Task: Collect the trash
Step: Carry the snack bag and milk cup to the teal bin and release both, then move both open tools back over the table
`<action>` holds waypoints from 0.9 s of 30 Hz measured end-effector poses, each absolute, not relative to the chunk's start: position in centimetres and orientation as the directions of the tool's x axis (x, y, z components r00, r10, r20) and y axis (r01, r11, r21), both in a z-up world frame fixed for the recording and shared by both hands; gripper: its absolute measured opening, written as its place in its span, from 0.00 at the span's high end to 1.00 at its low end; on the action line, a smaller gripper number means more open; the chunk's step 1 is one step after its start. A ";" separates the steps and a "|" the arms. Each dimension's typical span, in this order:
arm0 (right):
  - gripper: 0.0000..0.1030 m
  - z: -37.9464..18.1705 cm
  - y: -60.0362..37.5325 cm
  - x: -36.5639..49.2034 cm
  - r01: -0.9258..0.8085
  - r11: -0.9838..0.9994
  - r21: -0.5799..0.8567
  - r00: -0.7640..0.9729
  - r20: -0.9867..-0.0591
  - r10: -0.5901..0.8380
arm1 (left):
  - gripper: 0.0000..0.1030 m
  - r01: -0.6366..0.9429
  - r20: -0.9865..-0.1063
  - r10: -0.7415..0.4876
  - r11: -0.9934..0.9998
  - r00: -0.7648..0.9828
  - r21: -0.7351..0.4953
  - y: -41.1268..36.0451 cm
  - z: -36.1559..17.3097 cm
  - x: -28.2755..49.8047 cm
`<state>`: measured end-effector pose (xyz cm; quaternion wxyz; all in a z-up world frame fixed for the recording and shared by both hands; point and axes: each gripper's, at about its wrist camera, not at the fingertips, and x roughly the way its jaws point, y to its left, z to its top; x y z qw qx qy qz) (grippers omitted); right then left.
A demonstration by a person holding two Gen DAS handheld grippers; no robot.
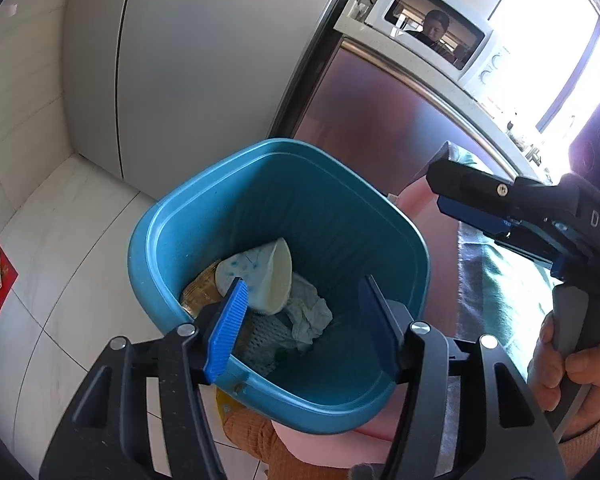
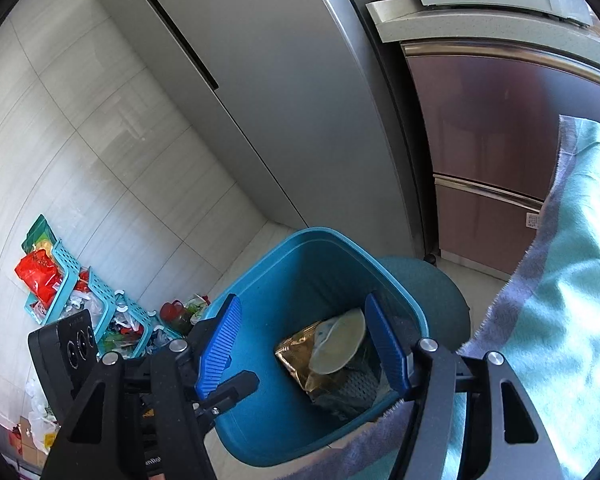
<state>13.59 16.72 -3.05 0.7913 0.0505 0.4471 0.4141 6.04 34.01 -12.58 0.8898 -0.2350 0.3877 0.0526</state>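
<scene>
Two hand-held grippers hang over a blue trash bin [image 1: 204, 216] on a pale tiled kitchen floor [image 1: 60, 240], beside a grey refrigerator [image 1: 188, 60]. The left gripper [image 1: 300, 320] stands with its jaws parted above the bin's near rim, nothing between its blue pads; the right gripper [image 2: 304, 344] is likewise spread and empty over the bin's mouth. Inside the bin lie a paper cup [image 1: 268, 276], a gold foil wrapper [image 2: 296, 356], a crumpled tissue [image 1: 312, 312] and a piece of white foam netting [image 1: 260, 336], all gathered toward the bin's near wall. More litter, including red bags [image 2: 40, 272] and turquoise plastic baskets [image 2: 72, 268], sits against the wall tiles, well apart from the bin. Both claws appear to have finished a drop, so the sensible next step seems to be lifting clear of the rim without catching it, then turning toward the remaining litter. A teal cloth [image 2: 572, 260] hangs close on the right and could snag the right gripper if it swings wide.
</scene>
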 end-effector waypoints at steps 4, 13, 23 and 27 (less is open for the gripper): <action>0.40 -2.1 15.1 12.5 -0.625 0.639 0.448 0.262 -0.651 0.713 | 0.44 -0.231 -0.684 -0.094 0.901 0.723 -0.368 32.8 -11.2 5.3; 0.40 2.1 6.4 6.4 -0.668 0.665 0.334 0.405 -0.586 0.702 | 0.37 0.052 -0.578 -0.273 0.928 0.769 -0.368 24.7 -7.0 3.9; 0.38 4.7 -10.0 1.6 -0.435 0.859 0.269 0.670 -0.540 0.509 | 0.36 0.437 -0.548 -0.608 0.794 0.574 -0.423 10.2 -6.6 4.3; 0.37 5.0 -16.5 -0.2 -0.278 0.921 0.273 0.756 -0.530 0.385 | 0.35 0.514 -0.546 -0.684 0.727 0.484 -0.454 5.8 -6.7 4.4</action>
